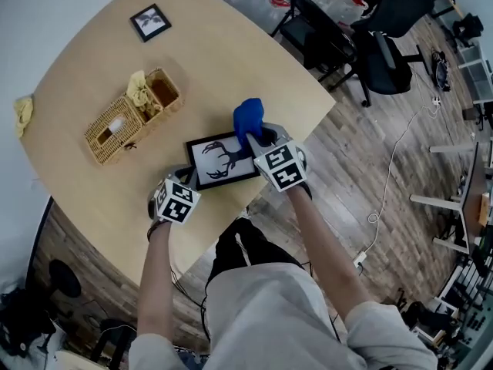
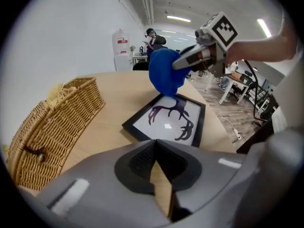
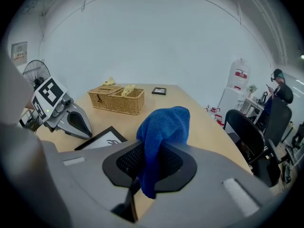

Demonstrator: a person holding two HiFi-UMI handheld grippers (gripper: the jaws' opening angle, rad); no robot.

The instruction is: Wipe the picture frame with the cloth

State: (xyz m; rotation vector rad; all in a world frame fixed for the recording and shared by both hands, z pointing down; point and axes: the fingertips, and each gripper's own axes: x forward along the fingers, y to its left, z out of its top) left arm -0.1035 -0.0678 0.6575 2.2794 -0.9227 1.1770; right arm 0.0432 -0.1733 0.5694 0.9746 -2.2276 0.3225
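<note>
Pinching blue cloth between its jaws, right gripper is hovering at far right corner of picture frame; whether cloth is touching there is unclear. Frame is lying flat near front edge of table, long axis running left-right. Next wipe is probably calling for a leftward sweep. Left gripper, jaws pressed together and empty, is sitting just beside frame's near left corner.

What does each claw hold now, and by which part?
The right claw pinches the blue cloth near one end; the rest bunches beyond the jaws. The left claw is shut and holds nothing.
</note>
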